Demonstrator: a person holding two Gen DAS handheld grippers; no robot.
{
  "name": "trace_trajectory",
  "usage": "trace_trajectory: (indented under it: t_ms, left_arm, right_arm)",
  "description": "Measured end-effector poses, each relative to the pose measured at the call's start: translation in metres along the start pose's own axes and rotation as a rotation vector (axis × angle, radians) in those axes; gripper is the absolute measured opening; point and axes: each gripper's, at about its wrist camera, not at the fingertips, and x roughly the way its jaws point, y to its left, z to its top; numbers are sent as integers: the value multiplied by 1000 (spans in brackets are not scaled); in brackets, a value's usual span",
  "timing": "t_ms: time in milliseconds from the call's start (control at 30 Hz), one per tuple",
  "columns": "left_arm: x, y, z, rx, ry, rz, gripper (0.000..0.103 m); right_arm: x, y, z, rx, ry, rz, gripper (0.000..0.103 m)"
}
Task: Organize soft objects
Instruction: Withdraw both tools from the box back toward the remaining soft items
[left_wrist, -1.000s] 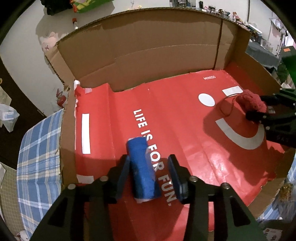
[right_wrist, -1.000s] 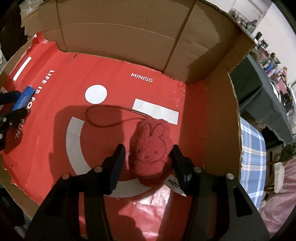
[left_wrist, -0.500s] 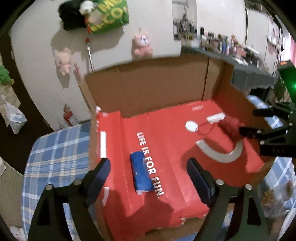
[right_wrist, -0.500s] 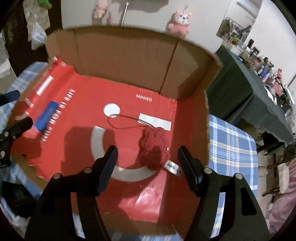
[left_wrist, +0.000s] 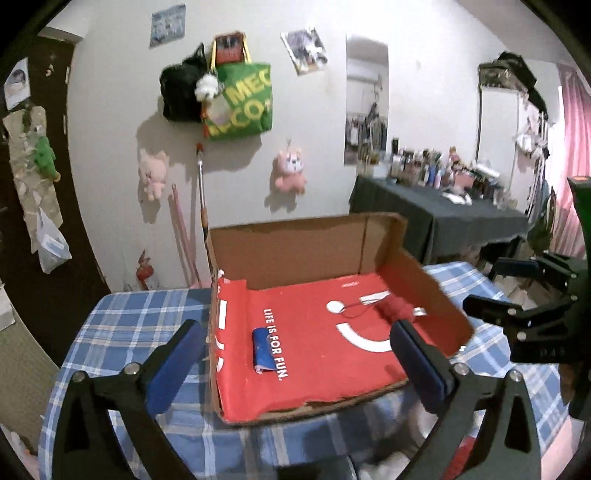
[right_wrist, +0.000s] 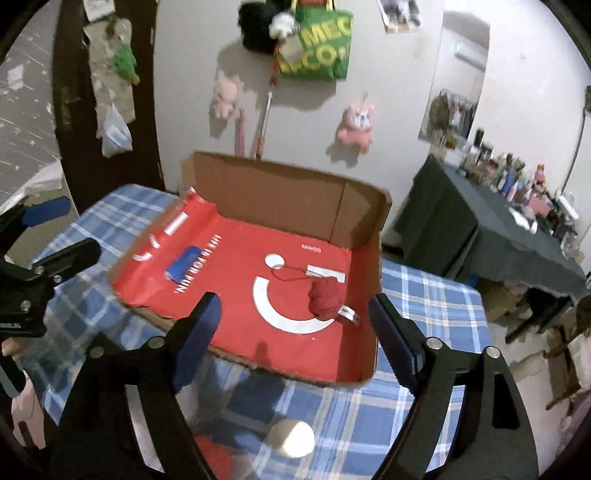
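A blue fabric roll (left_wrist: 264, 349) (right_wrist: 183, 264) lies on the red liner at the left of the open cardboard box (left_wrist: 295, 254) (right_wrist: 277, 192). A red plush bunny (left_wrist: 397, 308) (right_wrist: 325, 297) with a cord and tag lies at the box's right side. My left gripper (left_wrist: 295, 343) hangs above and in front of the box, its jaws opening wide with nothing between them. My right gripper (right_wrist: 295, 310) is also raised and back from the box, jaws opening and empty. Each gripper shows in the other's view: the right gripper (left_wrist: 487, 286) and the left gripper (right_wrist: 62, 230).
The box sits on a table under a blue plaid cloth (left_wrist: 129, 325) (right_wrist: 424, 295). Plush toys (left_wrist: 290, 171) and a green bag (left_wrist: 243, 99) hang on the wall behind. A dark table with bottles (right_wrist: 491, 221) stands to the right. A round silvery thing (right_wrist: 291, 439) lies near the front.
Both grippers let go, widened and pulled up and back from the box. The blue roll and the red plush stay lying on the red liner.
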Motion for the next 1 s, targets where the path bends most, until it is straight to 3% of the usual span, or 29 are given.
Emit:
trace_trajectory:
  t_ms: [133, 400, 833, 1000]
  left_arm:
    - [-42, -11, -12, -4, -66, -22, 103]
    - [-103, -24, -56, -51, -174, -36, 103]
    - [-120, -36, -140, -91, -161, -7, 103]
    - [-111, -41, -160, -82, -134, -20, 103]
  right_arm:
    - [-50, 12, -20, 10, -108, 29, 92]
    - [-102, 26, -77, 89, -210, 68, 96]
    - [-103, 42, -161, 175, -246, 17, 96]
    - [-88, 43, -179, 203, -207, 26, 96]
